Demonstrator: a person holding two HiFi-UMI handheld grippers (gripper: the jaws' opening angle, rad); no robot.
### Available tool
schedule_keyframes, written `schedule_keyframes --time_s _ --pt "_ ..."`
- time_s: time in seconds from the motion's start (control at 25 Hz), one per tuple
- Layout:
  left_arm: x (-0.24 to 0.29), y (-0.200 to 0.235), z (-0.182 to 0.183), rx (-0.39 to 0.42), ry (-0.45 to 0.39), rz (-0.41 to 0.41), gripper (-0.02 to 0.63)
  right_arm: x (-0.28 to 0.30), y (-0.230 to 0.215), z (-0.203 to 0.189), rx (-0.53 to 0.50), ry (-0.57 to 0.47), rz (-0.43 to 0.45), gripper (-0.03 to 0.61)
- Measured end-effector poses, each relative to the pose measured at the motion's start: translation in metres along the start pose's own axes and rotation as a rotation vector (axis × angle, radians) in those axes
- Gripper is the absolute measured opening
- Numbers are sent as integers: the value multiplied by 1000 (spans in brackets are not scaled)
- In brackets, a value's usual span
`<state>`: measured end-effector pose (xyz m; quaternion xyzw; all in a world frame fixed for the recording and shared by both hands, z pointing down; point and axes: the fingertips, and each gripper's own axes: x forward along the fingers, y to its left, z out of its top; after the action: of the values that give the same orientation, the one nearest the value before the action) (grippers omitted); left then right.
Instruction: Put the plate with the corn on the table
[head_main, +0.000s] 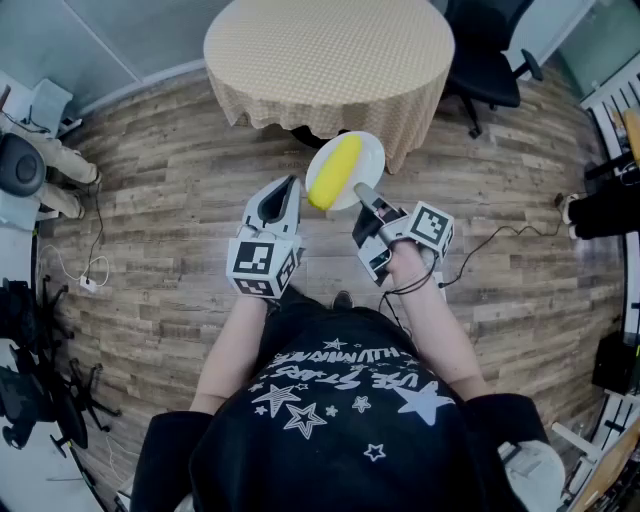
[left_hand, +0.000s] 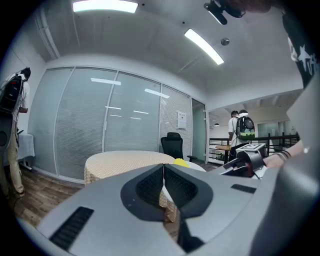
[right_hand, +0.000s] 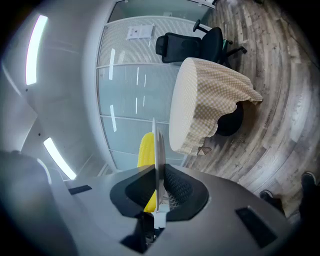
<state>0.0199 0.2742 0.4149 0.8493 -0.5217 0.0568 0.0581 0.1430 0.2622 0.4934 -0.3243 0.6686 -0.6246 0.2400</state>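
Black shirt with white stars (head_main: 330, 400) is nearest, with both bare forearms reaching forward from it over a wood-plank floor (head_main: 160, 170).

Left claw (head_main: 284, 190): jaws fully together, pads meeting along one seam, nothing between them. It is held about level with the right claw, just to its left and apart from it.

Right claw (head_main: 361, 191): jaws pinched narrow on the near rim of the white plate (head_main: 372, 152). In the right gripper view the plate (right_hand: 158, 145) stands edge-on between the pads. From the claw's tips the plate extends forward and left, held in the air above the floor.

Yellow corn (head_main: 335, 172) lies lengthwise on the plate, just ahead of the left claw's tips and clear of them. In the right gripper view the corn (right_hand: 146, 150) sits on the plate's left face.

Beyond both claws stands a round table (head_main: 330, 55) under a beige checked cloth. In the head view its near edge lies just past the plate's far rim.

Farther off, ahead and to the right of the right claw, a black office chair (head_main: 485, 60) stands beside the table.
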Motion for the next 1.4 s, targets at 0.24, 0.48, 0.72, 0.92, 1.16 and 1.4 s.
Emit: schedule_keyframes --time_s 0.24,0.48,0.72,0.92,1.16,1.4 --pt "18 1 15 -23 -19 5 8 14 6 19 17 -23 3 49" --pt "16 7 13 -26 -13 12 9 14 -1 15 29 -38 -29 51" --pt "21 8 3 -22 6 17 9 15 -2 15 24 -34 -30 51" --pt "12 10 4 -14 1 3 9 11 8 1 11 -21 -18 51" --pt "19 5 -4 -25 23 -5 9 3 -2 1 -6 11 -51 51" --pt "36 9 -1 -27 37 5 9 16 3 14 -22 51 -51 51"
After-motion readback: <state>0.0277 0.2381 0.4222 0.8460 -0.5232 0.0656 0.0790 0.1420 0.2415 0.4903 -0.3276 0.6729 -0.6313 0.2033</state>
